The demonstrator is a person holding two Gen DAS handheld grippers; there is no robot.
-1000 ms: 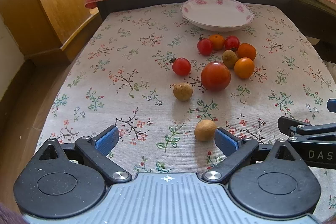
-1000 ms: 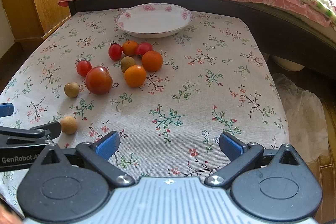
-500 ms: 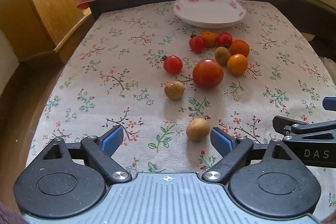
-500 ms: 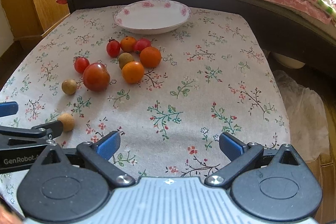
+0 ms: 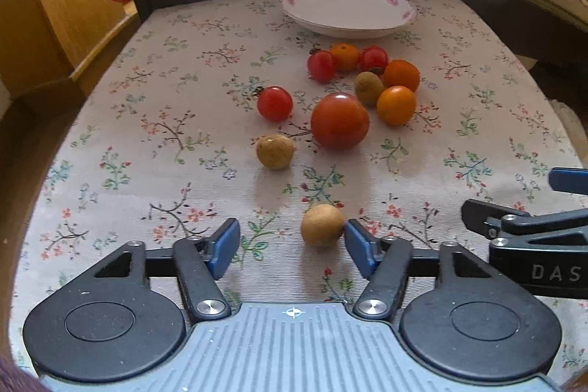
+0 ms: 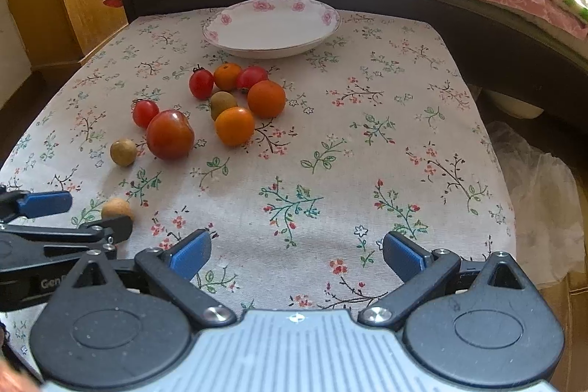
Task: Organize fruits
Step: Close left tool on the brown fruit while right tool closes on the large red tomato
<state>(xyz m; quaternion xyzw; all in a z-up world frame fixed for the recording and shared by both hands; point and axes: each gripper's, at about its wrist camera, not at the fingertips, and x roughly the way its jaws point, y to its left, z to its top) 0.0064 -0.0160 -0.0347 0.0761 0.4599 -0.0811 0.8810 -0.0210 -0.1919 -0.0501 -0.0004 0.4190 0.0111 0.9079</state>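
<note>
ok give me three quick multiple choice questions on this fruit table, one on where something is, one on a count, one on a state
1. Where is the tan fruit nearest the camera?
A. on the plate
B. between the left gripper's fingers
C. beside the big tomato

2. How many small red cherry tomatoes are there?
A. three
B. one
C. five

3. What state is the plate in?
A. empty
B. full of fruit
C. upside down

Answers: 1 B, the left gripper, whose jaws have just been closing, has a finger on each side of it. 2 A, three show around the big tomato. 3 A, only bare white shows inside.

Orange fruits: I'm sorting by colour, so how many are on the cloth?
3. One sits nearest the plate between two small red tomatoes, one right of them, and one beside the large tomato.
</note>
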